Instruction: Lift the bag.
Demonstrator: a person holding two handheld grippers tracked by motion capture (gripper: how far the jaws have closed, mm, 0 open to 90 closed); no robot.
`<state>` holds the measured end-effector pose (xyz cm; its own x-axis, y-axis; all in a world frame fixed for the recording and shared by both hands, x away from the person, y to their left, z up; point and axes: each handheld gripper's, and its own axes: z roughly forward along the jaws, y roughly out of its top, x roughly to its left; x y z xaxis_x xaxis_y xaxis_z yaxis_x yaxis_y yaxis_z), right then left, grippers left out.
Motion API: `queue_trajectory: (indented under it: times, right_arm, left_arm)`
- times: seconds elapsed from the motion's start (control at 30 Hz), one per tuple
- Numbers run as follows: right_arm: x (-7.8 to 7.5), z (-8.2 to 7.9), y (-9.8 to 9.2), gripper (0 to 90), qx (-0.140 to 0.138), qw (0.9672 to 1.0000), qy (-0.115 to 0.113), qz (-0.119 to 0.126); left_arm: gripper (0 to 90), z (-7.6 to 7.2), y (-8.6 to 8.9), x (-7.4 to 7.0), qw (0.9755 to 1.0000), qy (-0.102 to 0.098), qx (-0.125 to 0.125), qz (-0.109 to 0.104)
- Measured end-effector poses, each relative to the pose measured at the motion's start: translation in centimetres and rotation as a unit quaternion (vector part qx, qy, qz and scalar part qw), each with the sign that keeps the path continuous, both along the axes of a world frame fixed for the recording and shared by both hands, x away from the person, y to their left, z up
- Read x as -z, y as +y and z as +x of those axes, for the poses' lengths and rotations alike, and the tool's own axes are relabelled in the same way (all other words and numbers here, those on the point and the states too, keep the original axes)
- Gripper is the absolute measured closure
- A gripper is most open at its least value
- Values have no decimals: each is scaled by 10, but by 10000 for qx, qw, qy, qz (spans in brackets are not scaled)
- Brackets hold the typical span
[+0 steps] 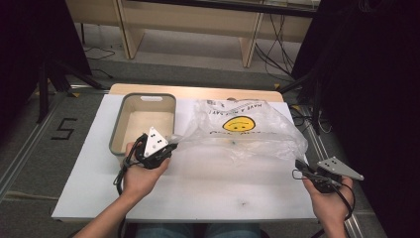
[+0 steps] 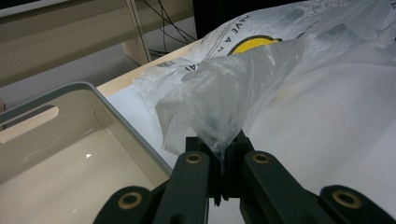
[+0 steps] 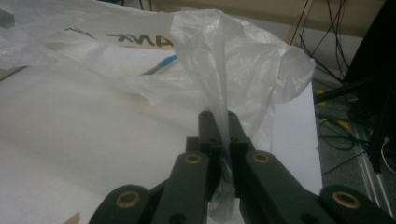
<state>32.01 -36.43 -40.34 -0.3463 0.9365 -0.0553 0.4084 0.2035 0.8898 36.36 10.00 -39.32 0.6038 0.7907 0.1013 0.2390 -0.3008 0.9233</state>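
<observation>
Clear plastic bag [image 1: 247, 131] with a yellow smiley print lies spread on the white tabletop [image 1: 198, 193], right of the grey bin [image 1: 143, 124]. Both ends of its near edge are pinched.

Left gripper [image 1: 171, 145] sits at the bin's near right corner, jaws clamped on a bunched corner of the bag; the left gripper view shows film gathered into a cone [image 2: 229, 102] feeding down between the closed jaws. Right gripper [image 1: 300, 166] is at the tabletop's right edge, jaws clamped on the opposite corner; the right gripper view has a twisted strip of film [image 3: 219, 93] running into the jaws and hanging out below them. A blue item [image 3: 161, 65] shows through the film there; can't tell what it is.

Step in hand looks like lifting and stretching the bag by its two corners, probably to open or move it toward the bin.

To do it well:
- keep both jaws fully pinched; thin film slips easily
- raise both hands evenly so the bag does not skew or dump
- pull apart gently; the film between the grippers is already fairly taut, and a sharp tug could tear it
- watch the left hand's clearance from the bin rim [image 2: 116, 112]
- keep cables off the film
</observation>
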Motion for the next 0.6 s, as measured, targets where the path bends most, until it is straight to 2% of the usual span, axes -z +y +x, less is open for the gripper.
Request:
queue_trajectory:
  times: [0.27,0.6]
  right_arm:
    - [-9,-1,3,900,-5,9992,-399,-18]
    - [-32,-1,14,900,-222,9952,-947,-75]
  left_arm:
    - [894,-1,3,-12,9997,-183,-45,-136]
    - [893,-2,15,-19,9990,-279,-206,-285]
